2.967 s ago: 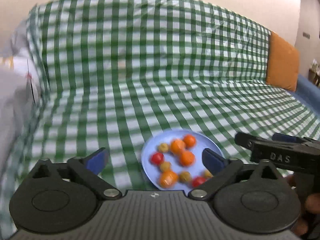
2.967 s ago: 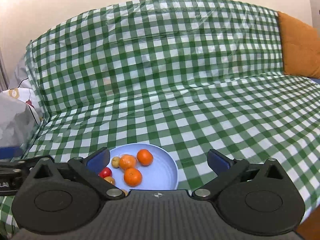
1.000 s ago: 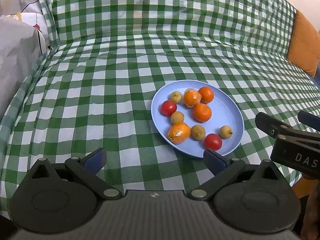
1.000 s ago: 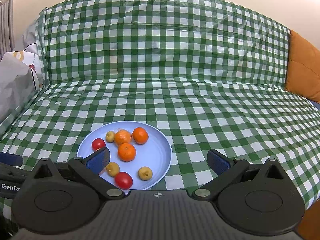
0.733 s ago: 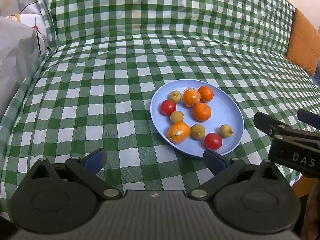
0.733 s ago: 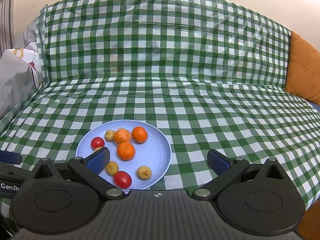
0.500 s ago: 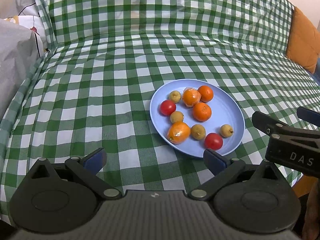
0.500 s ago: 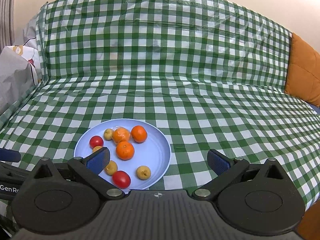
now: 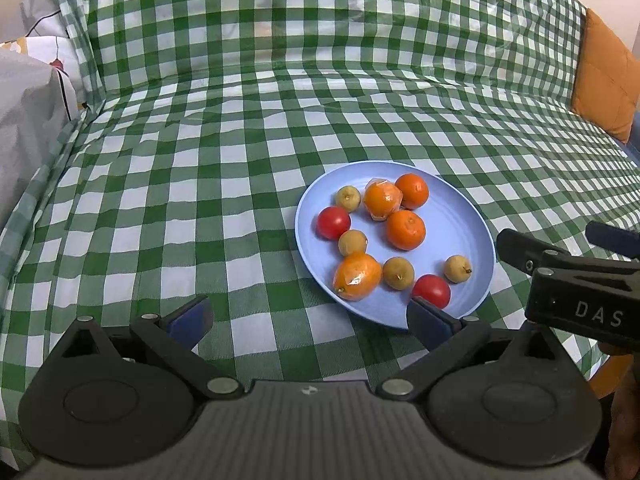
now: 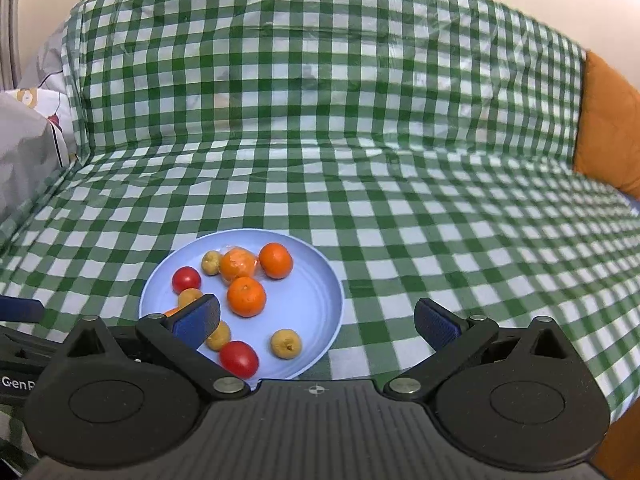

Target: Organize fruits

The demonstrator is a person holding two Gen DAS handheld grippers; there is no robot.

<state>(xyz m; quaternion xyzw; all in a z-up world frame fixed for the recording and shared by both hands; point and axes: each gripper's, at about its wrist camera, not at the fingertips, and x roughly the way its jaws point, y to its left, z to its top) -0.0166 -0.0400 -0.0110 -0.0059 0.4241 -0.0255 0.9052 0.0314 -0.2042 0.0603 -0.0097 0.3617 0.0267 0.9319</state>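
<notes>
A light blue plate (image 9: 468,220) (image 10: 316,300) lies on the green checked cloth and holds several fruits: oranges (image 9: 405,229) (image 10: 246,296), two of them in clear wrap, two red tomatoes (image 9: 333,222) (image 10: 186,279) and small tan fruits (image 9: 458,268) (image 10: 285,343). My left gripper (image 9: 308,320) hovers open just in front of the plate's near-left rim, with nothing between its fingers. My right gripper (image 10: 316,326) is open too, over the plate's near-right edge, also empty. Its black body (image 9: 580,280) shows at the right of the left wrist view.
The checked cloth (image 9: 200,160) covers a sofa seat and backrest. An orange cushion (image 9: 604,84) (image 10: 608,128) leans at the far right. Grey and white printed fabric (image 9: 28,92) (image 10: 24,144) is piled at the far left. The cloth's front edge drops off just under the grippers.
Both cameras have tilted from the backrest down over the plate. In the last second both views have crept a little closer to the plate; the fruits have stayed put and both grippers have stayed open.
</notes>
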